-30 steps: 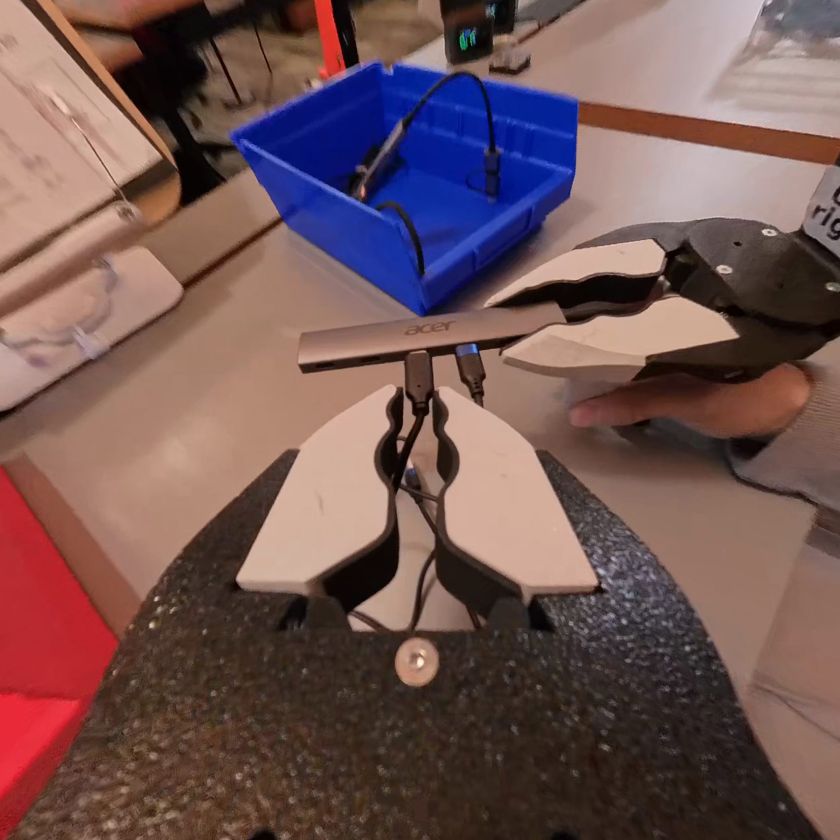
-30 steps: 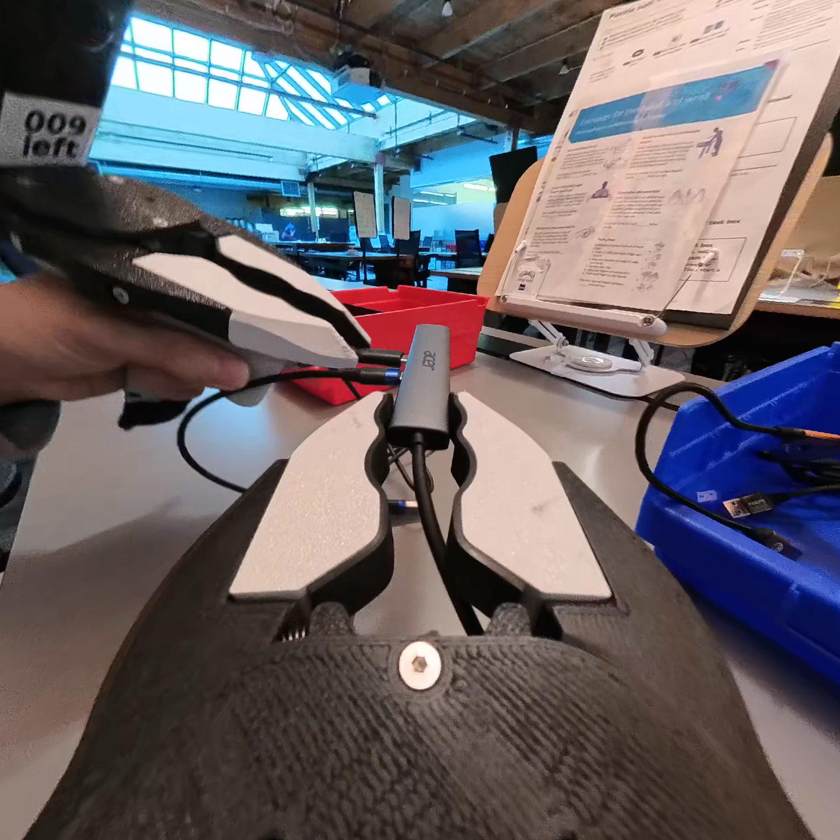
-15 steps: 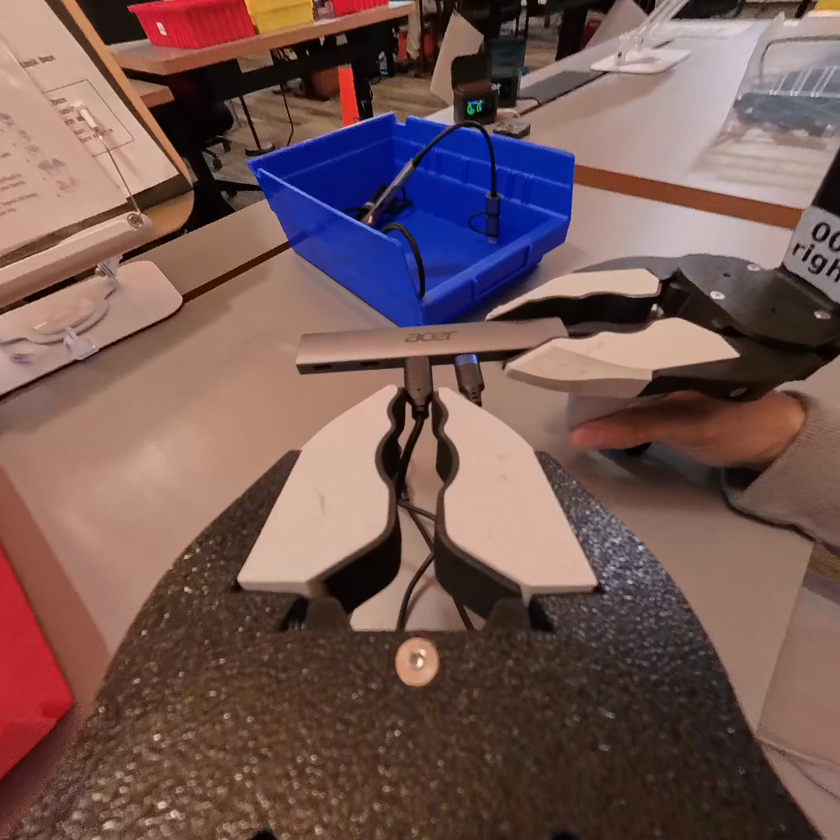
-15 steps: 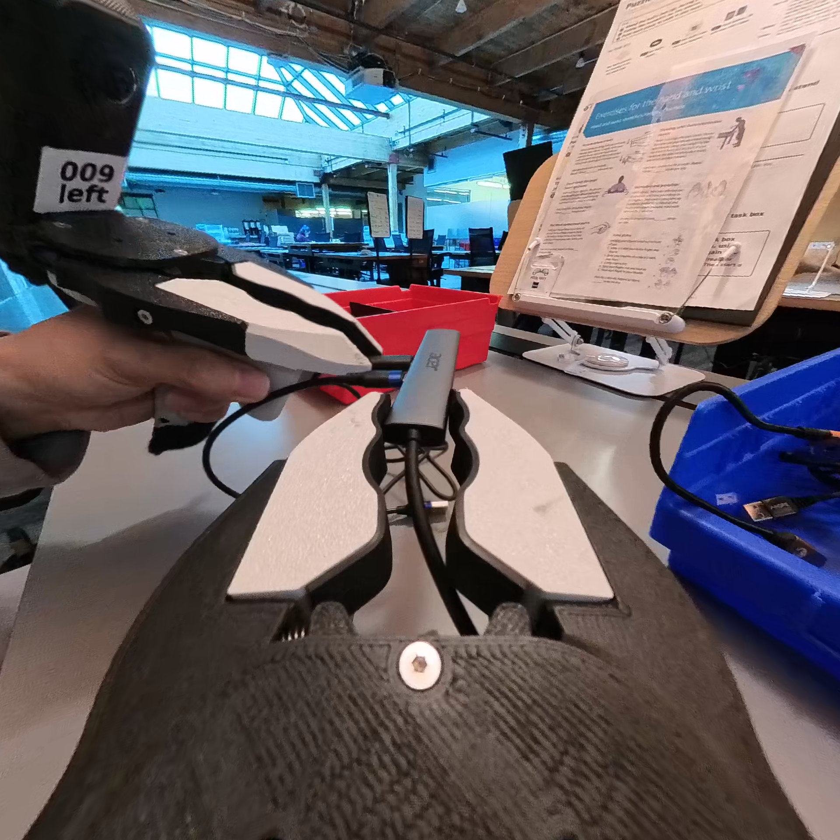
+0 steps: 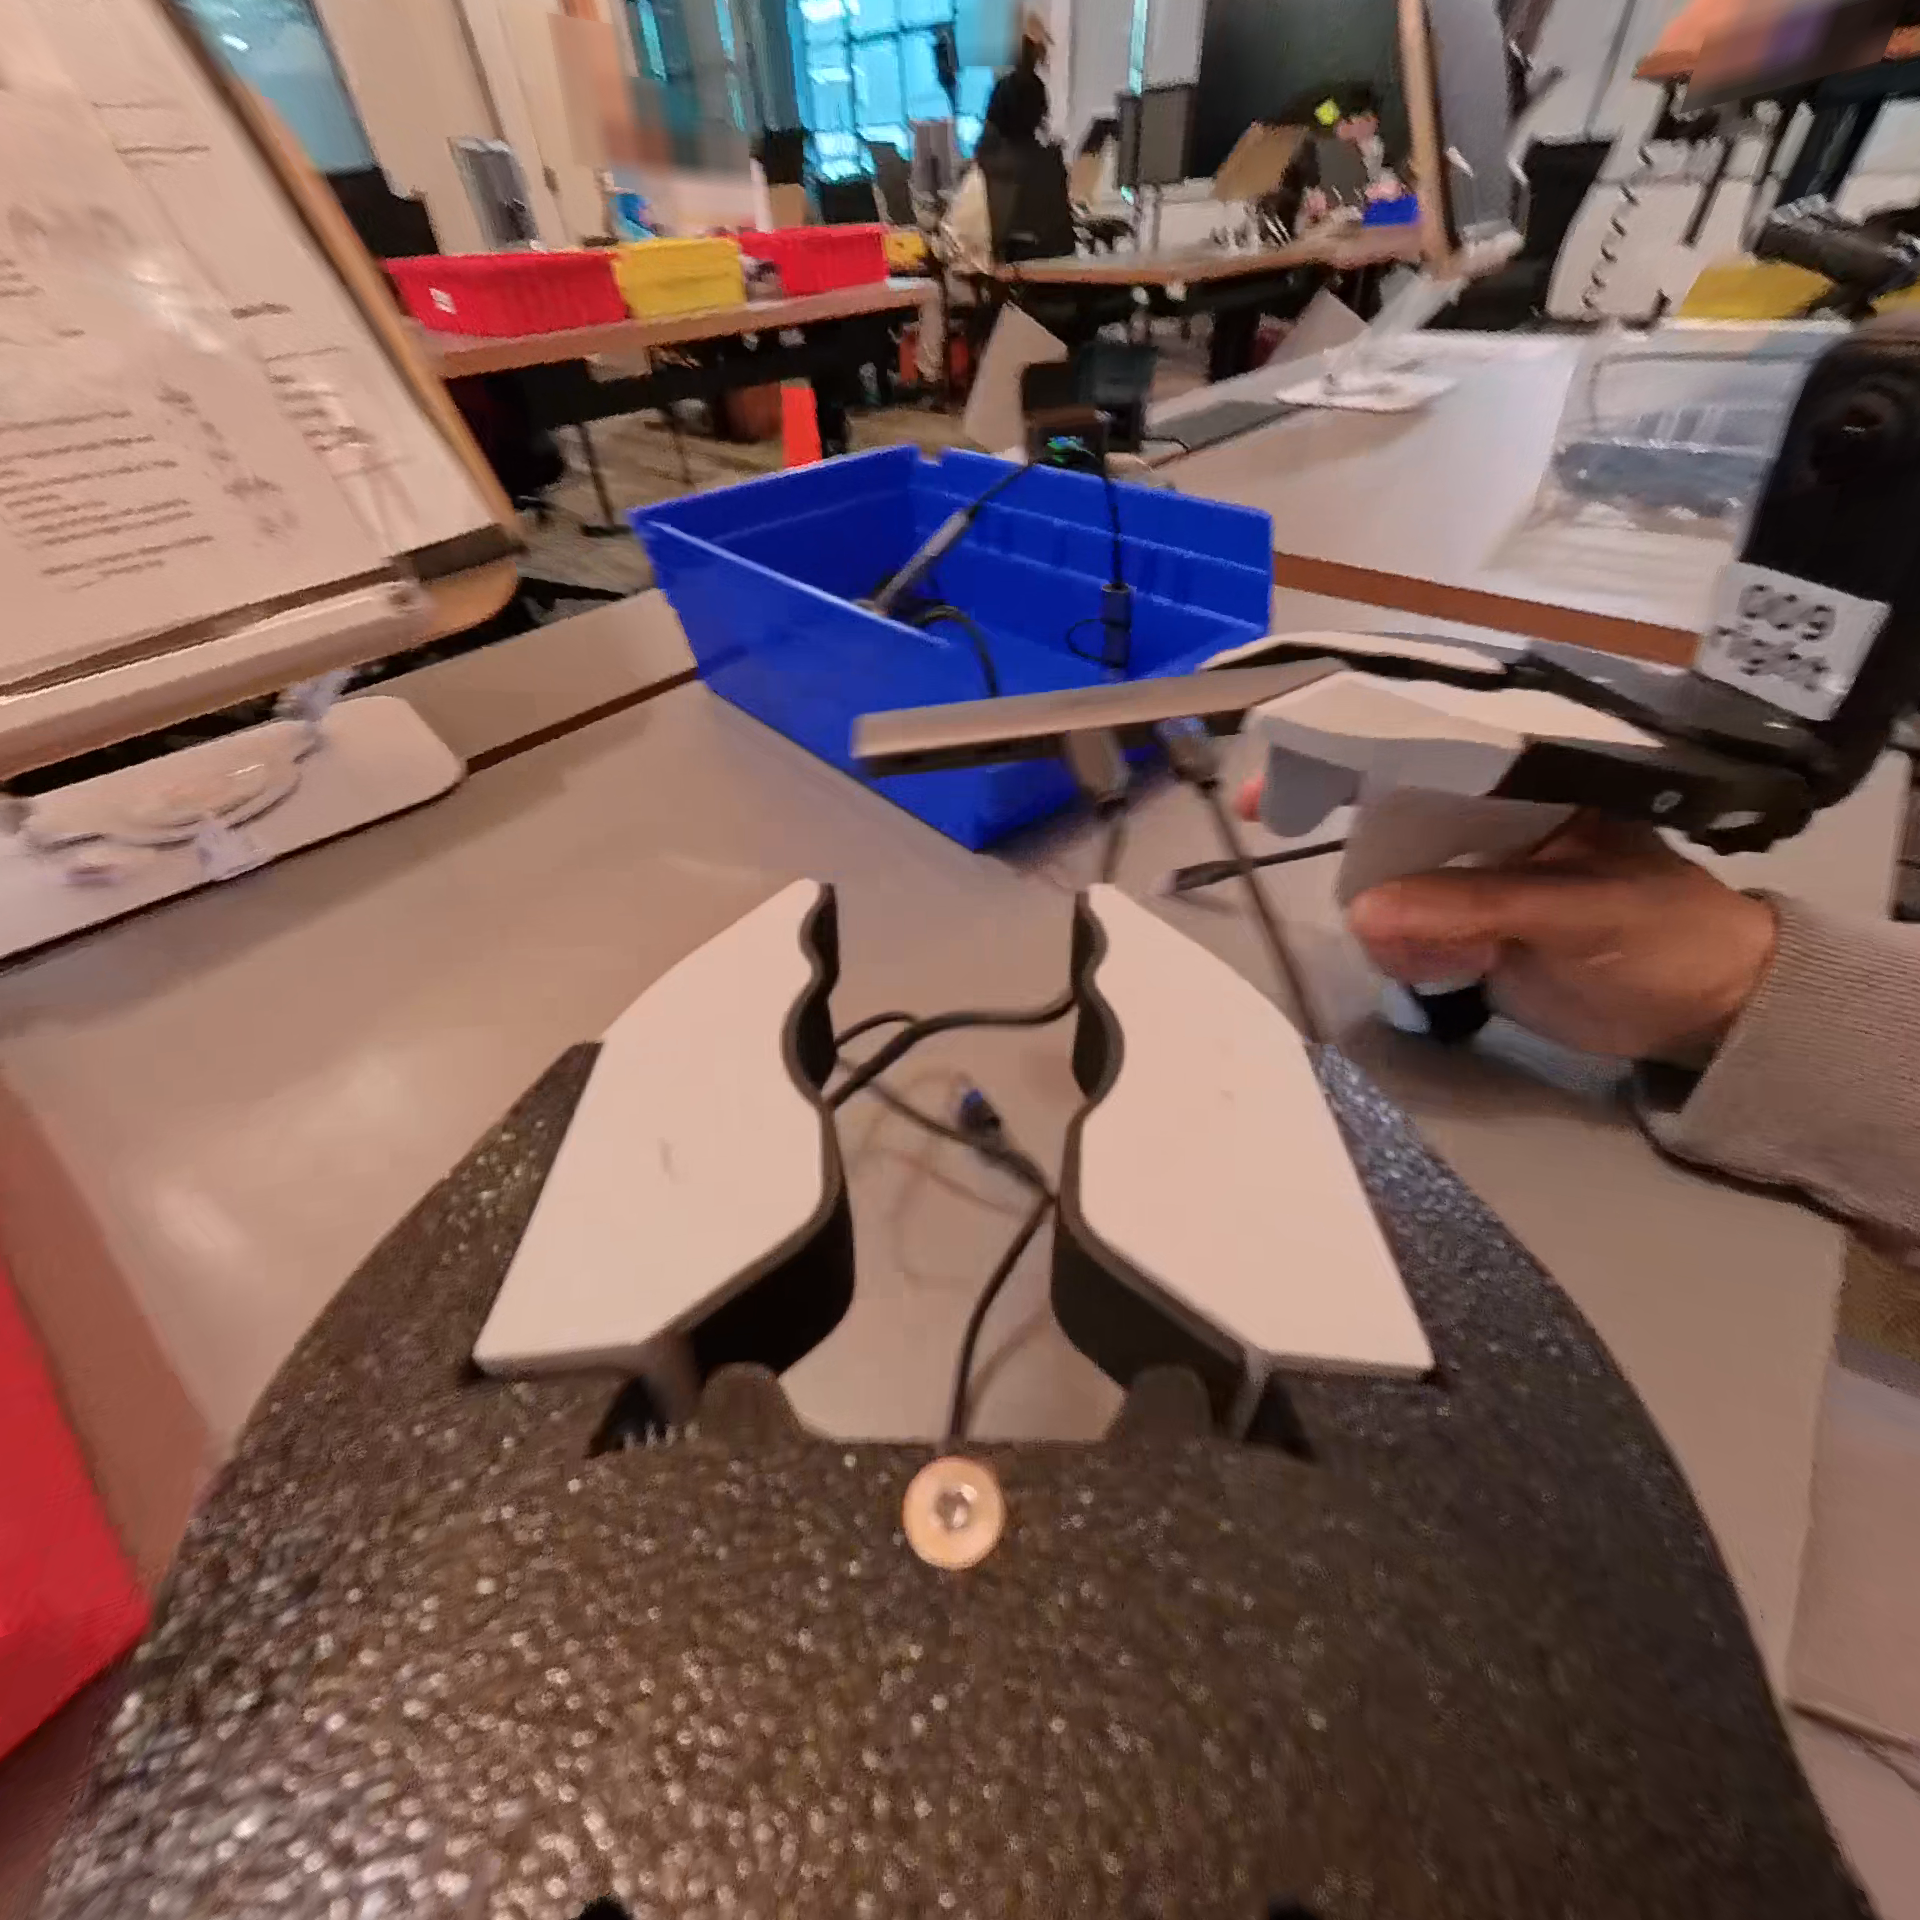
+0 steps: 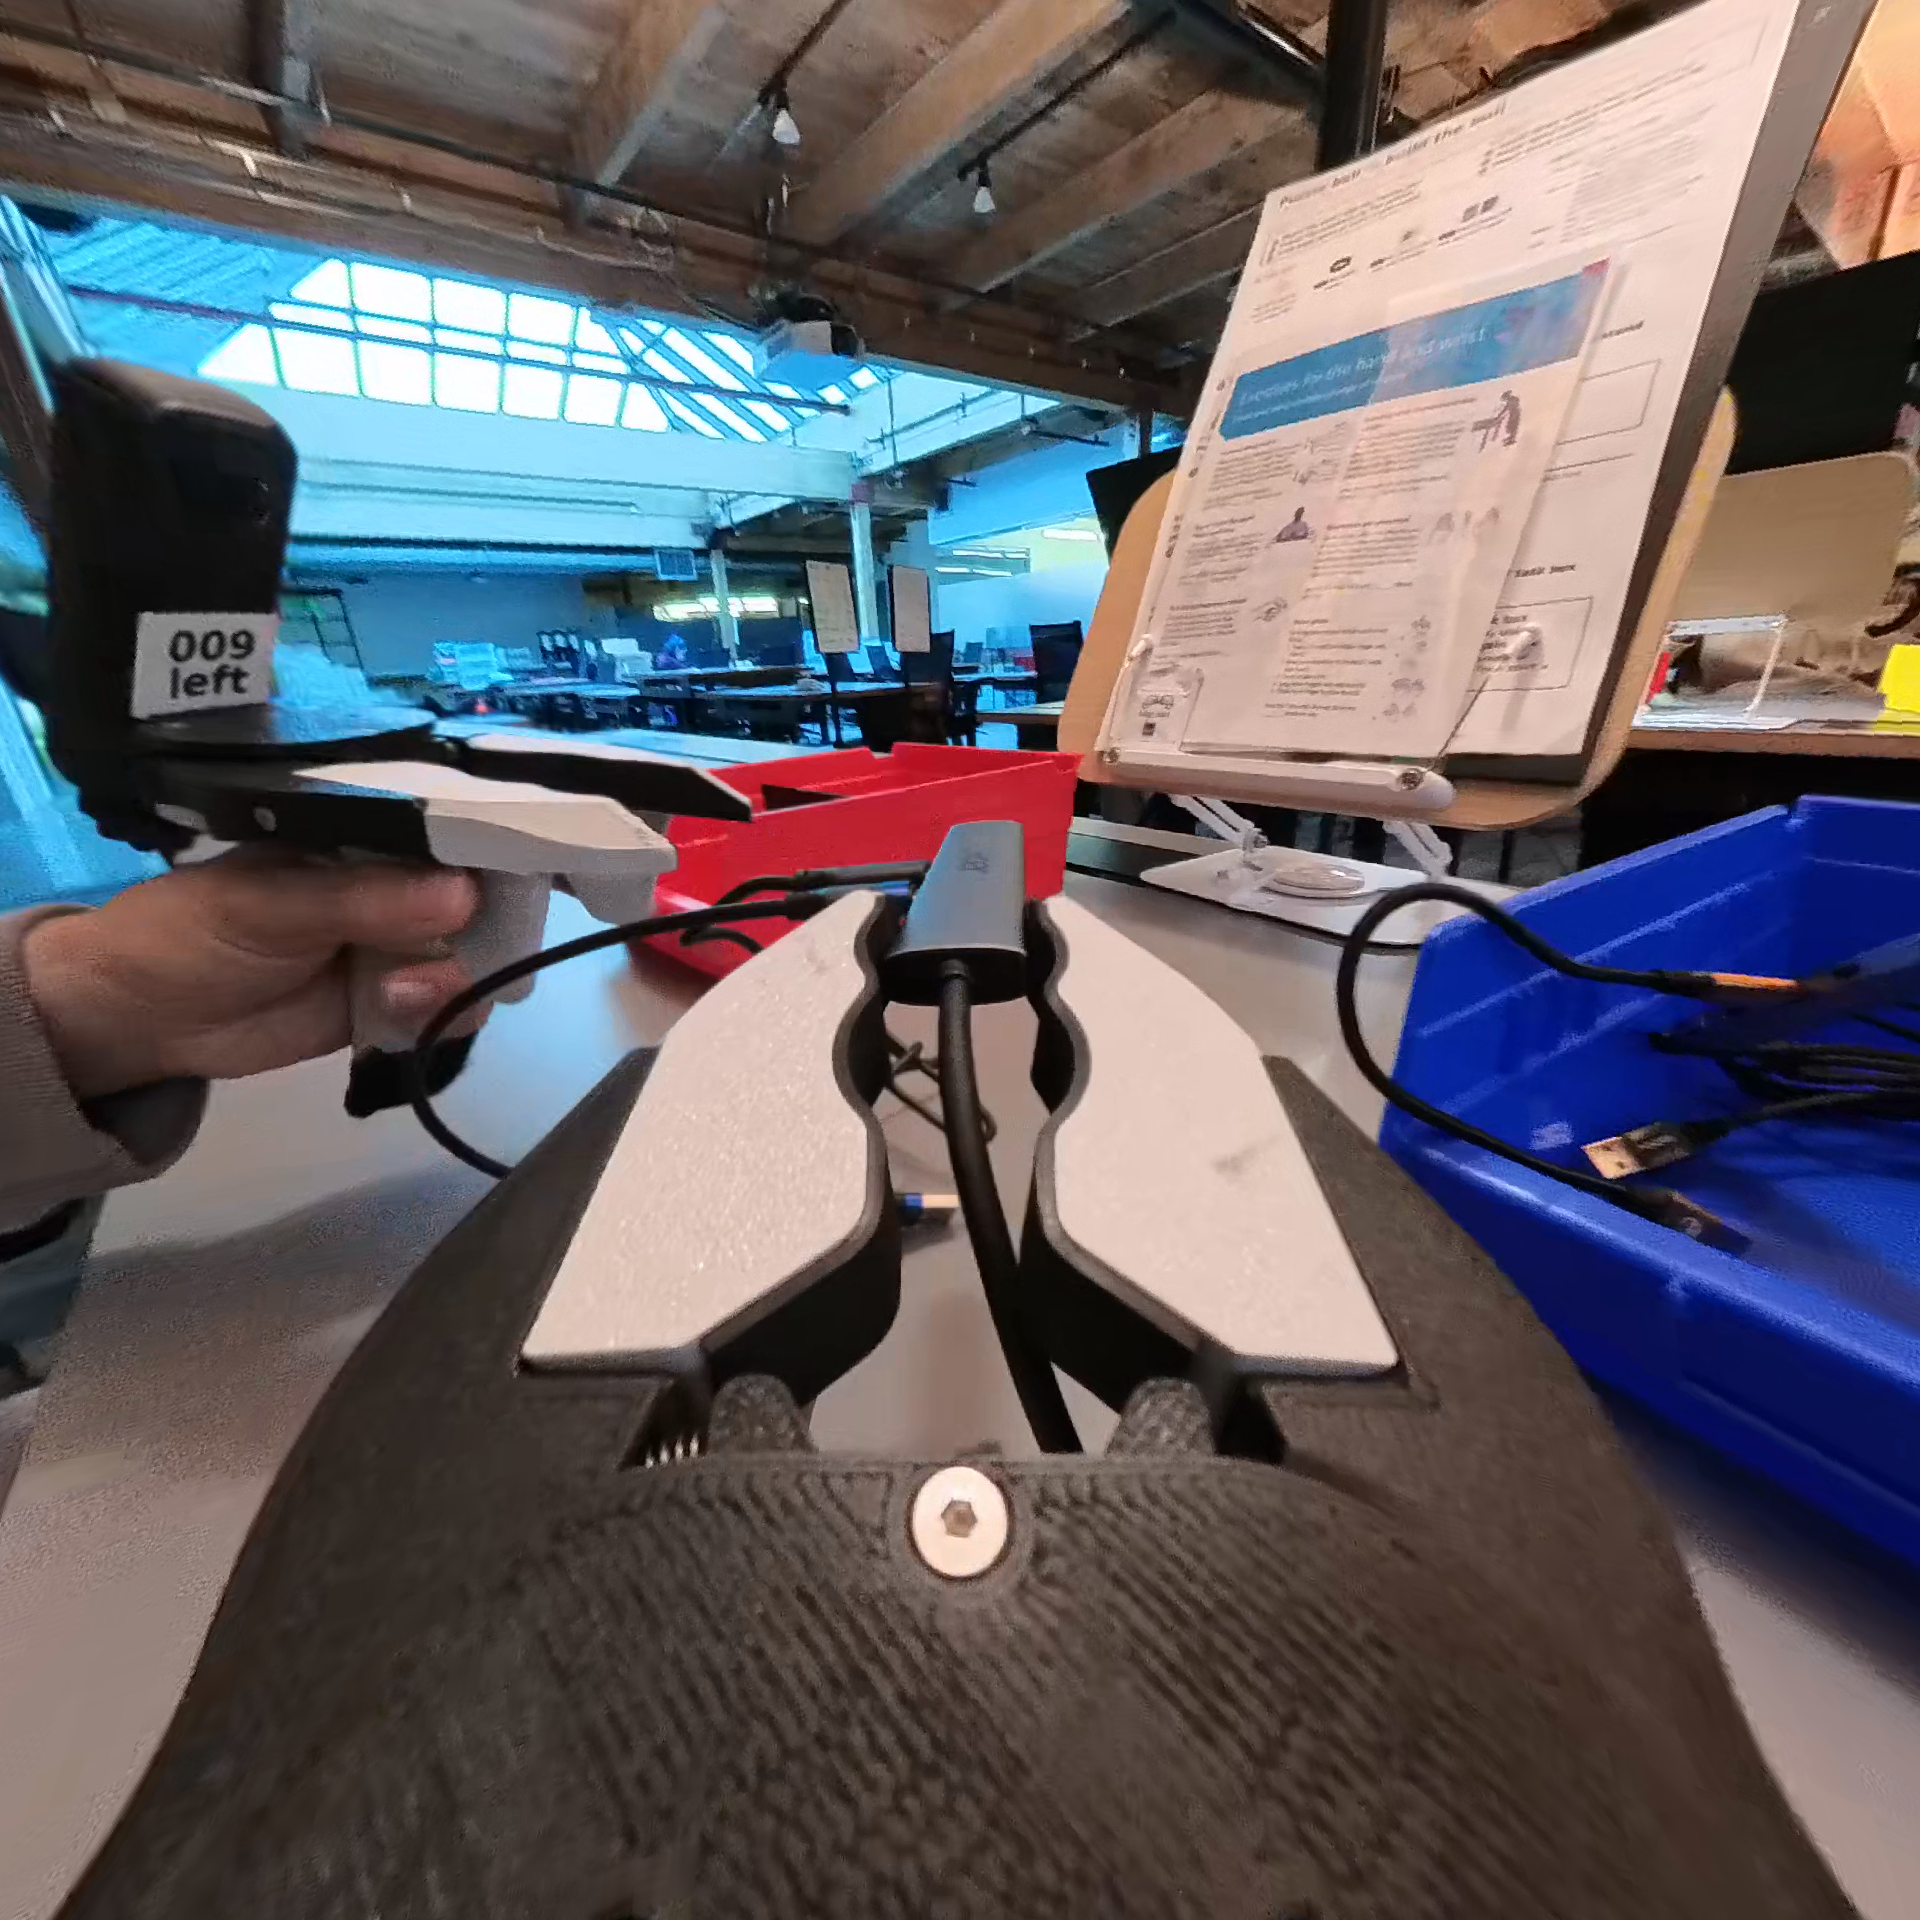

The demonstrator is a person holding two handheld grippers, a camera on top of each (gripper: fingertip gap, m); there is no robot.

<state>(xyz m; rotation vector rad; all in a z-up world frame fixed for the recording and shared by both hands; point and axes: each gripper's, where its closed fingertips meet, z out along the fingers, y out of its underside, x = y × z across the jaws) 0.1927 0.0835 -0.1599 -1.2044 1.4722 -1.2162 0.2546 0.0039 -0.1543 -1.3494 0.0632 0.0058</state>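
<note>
Two grippers: left gripper [image 5: 951,909] was spread, empty, just short of the hub [image 5: 1039,717]; right gripper [image 6: 961,920] clenched the hub's end
Cables [image 6: 582,951]: plugged into the hub's side; slack lay mid-tabletop [image 5: 520,935]

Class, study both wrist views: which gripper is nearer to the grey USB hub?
Right. The right gripper is shut on the grey USB hub, gripping its cable end. The left gripper is open, just short of the hub's side, touching nothing.
</note>
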